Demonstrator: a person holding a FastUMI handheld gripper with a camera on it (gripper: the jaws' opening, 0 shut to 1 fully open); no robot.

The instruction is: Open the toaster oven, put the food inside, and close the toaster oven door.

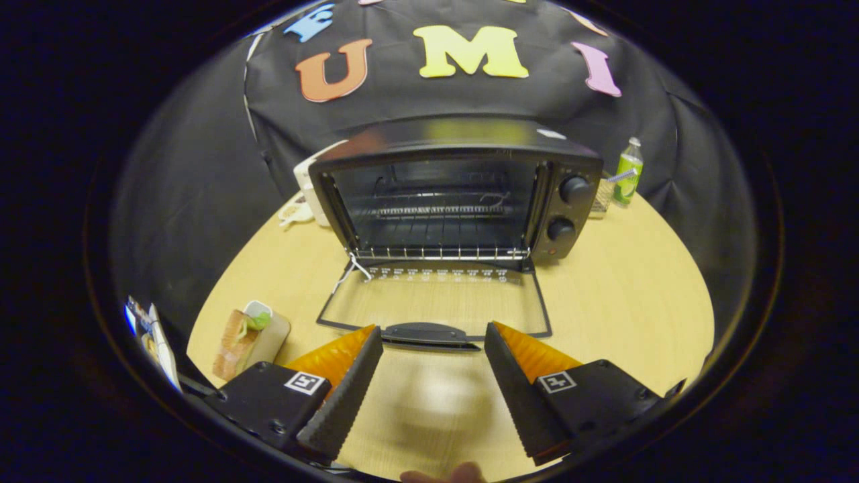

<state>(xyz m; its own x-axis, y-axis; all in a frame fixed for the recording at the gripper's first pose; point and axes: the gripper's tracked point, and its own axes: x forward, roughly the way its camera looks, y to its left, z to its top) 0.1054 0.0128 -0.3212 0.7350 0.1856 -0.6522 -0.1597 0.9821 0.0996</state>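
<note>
The gripper [433, 335] is wide open and holds nothing. The toaster oven [456, 194] sits at the back of the table [624, 295], with its door [436, 308] lying flat, the handle between the fingertips. The food [248, 339], maybe a sandwich, sits near the left edge.

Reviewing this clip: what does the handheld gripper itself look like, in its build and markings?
The gripper has two wedge-shaped fingers with ribbed, serrated inner faces, tapering toward the tips. Each sits on a black block body with visible screws, and each block carries a small square black-and-white fiducial tag. No cable is visible. The fingers stand open, nothing between them.
</note>
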